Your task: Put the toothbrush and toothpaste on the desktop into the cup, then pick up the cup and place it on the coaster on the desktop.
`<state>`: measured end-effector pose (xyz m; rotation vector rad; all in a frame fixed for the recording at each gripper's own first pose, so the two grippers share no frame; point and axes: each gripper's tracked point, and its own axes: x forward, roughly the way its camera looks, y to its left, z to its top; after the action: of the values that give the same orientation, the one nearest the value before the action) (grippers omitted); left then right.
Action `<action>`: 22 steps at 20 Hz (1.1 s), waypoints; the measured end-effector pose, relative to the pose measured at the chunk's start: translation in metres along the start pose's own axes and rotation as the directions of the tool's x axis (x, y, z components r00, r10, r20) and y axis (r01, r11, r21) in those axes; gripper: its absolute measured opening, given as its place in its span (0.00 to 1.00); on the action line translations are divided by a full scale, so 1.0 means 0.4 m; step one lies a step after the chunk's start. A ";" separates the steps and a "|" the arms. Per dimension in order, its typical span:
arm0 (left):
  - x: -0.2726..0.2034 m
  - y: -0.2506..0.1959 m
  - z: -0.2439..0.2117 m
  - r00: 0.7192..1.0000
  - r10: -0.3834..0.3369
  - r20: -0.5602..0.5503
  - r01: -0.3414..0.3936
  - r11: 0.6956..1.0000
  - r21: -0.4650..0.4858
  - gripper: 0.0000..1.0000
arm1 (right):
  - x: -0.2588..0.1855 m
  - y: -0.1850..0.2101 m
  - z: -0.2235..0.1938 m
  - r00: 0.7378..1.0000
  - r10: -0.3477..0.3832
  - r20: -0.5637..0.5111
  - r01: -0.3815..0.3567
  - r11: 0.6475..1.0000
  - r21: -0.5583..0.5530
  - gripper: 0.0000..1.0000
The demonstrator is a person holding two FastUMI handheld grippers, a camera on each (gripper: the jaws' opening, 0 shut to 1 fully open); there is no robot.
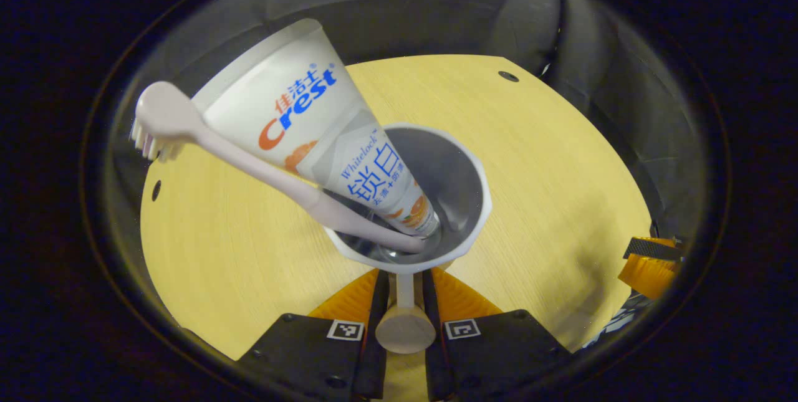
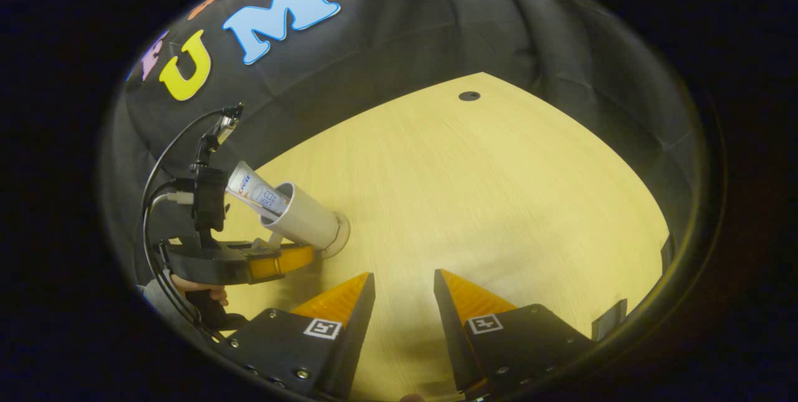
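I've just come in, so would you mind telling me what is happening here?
A person is working with two handheld grippers. The left gripper is shut on the handle of the white cup, which holds the toothpaste and toothbrush, at the coaster. The right gripper is open over the wooden table.

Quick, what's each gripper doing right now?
Left gripper: closed on the cup's handle.
Right gripper: open, holding nothing.
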<state>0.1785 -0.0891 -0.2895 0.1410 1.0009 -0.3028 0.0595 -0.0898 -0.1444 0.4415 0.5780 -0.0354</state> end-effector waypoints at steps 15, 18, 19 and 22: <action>-0.133 -0.020 -0.026 0.994 0.050 0.094 -0.041 0.995 -0.086 0.69 | -0.039 0.013 0.002 0.997 0.078 0.012 -0.077 0.994 -0.071 0.58; -0.200 -0.030 -0.051 0.987 0.065 0.150 -0.047 0.992 -0.119 0.73 | -0.062 0.028 0.007 0.994 0.109 0.024 -0.105 0.988 -0.111 0.58; -0.220 -0.033 -0.062 0.984 0.072 0.166 -0.049 0.989 -0.136 0.67 | -0.071 0.036 0.012 0.992 0.120 0.028 -0.115 0.985 -0.126 0.58; -0.290 -0.030 -0.085 0.971 0.104 0.214 -0.062 0.979 -0.196 0.84 | -0.097 0.066 0.022 0.985 0.171 0.035 -0.164 0.973 -0.161 0.58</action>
<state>0.0890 -0.0704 -0.2093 -0.0232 0.7928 -0.1418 0.0357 -0.0731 -0.1068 0.3337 0.4897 0.1598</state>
